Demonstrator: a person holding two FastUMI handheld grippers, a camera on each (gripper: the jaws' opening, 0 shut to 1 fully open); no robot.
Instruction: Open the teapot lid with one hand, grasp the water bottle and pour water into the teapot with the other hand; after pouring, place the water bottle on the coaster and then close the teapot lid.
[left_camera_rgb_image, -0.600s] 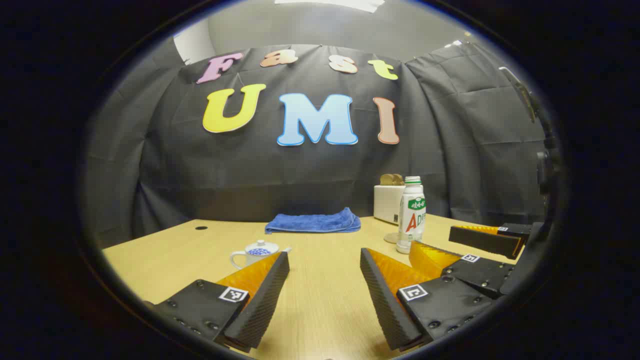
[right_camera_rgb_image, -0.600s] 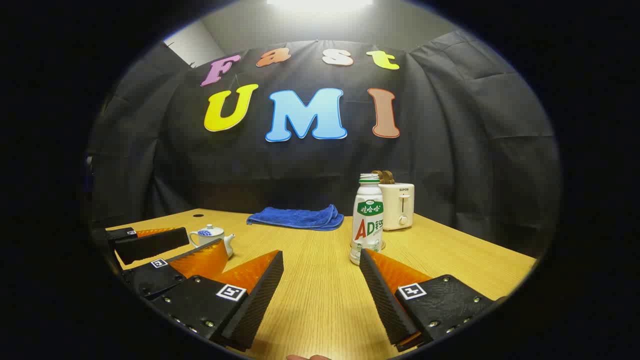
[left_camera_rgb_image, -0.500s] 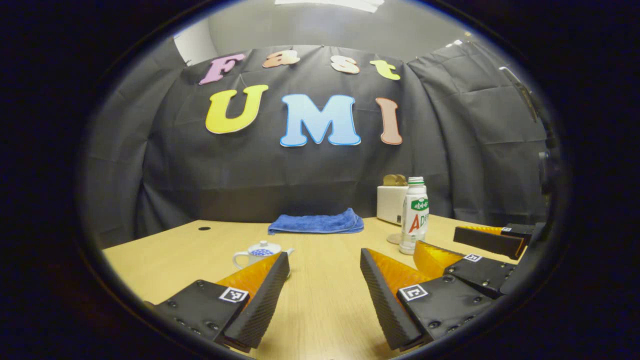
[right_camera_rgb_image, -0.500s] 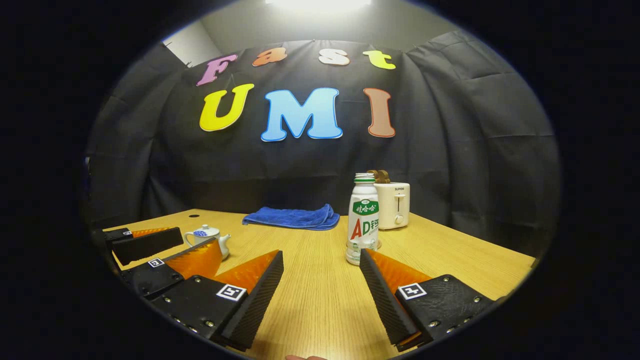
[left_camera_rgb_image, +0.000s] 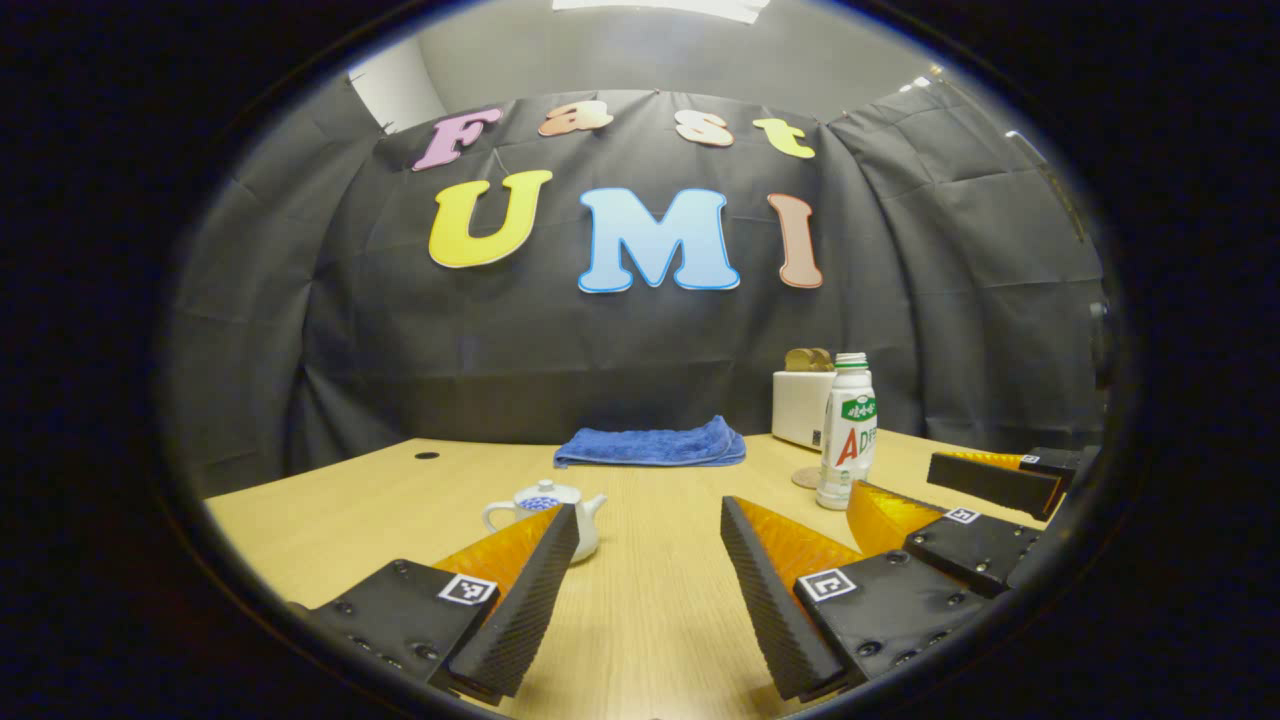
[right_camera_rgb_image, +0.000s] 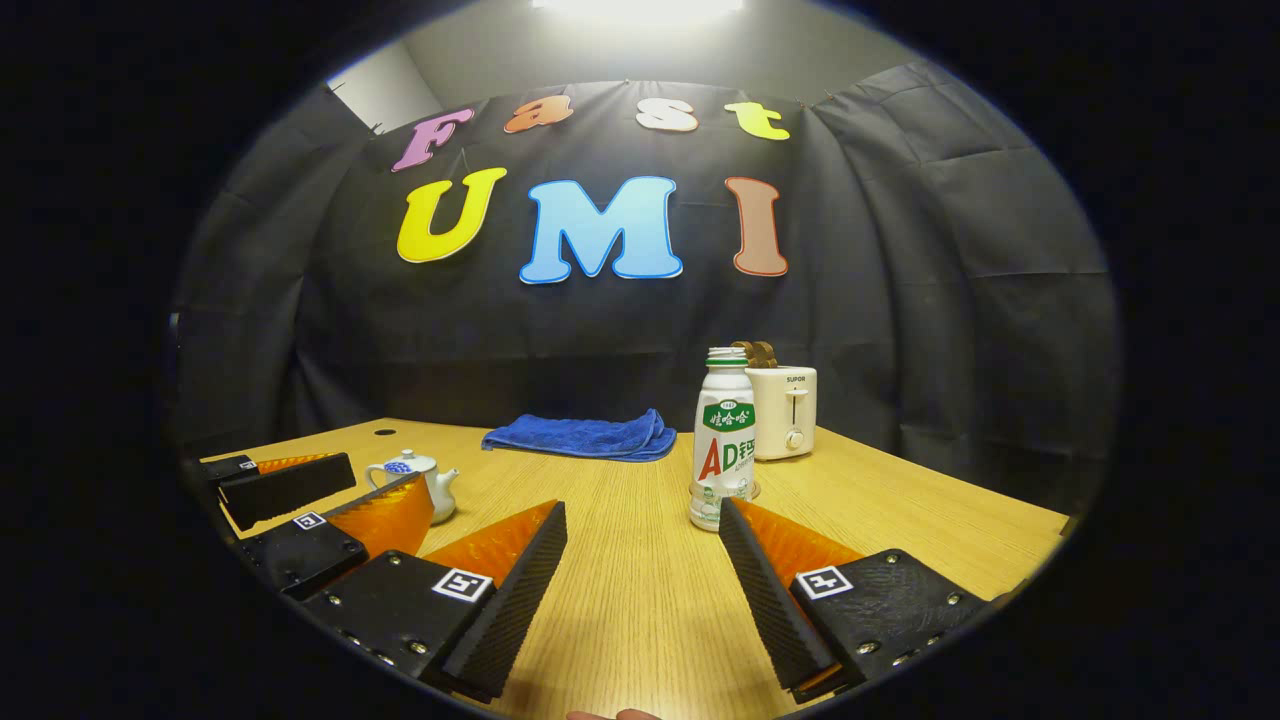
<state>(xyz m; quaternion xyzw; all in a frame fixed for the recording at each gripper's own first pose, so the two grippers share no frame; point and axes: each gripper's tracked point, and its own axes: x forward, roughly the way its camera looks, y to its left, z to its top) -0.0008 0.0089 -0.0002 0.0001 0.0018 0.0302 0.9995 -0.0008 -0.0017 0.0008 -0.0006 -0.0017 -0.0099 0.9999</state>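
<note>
A small white teapot with blue print stands on the wooden table, lid on, just beyond my left gripper's left fingertip. My left gripper is open and holds nothing. A white bottle with a green label stands upright just past my right gripper's right fingertip. My right gripper is open and holds nothing. A round coaster lies beside the bottle. In the right gripper view the teapot sits at the left, behind the left gripper's fingers.
A folded blue towel lies at the back middle of the table. A white toaster with bread in it stands behind the bottle. A small cable hole is at the back left. The black cloth wall closes the far side.
In the left gripper view everything has slid right, and the teapot sits nearer my left fingertip. In the right gripper view the bottle has drifted slightly left. Both grippers stayed open.
</note>
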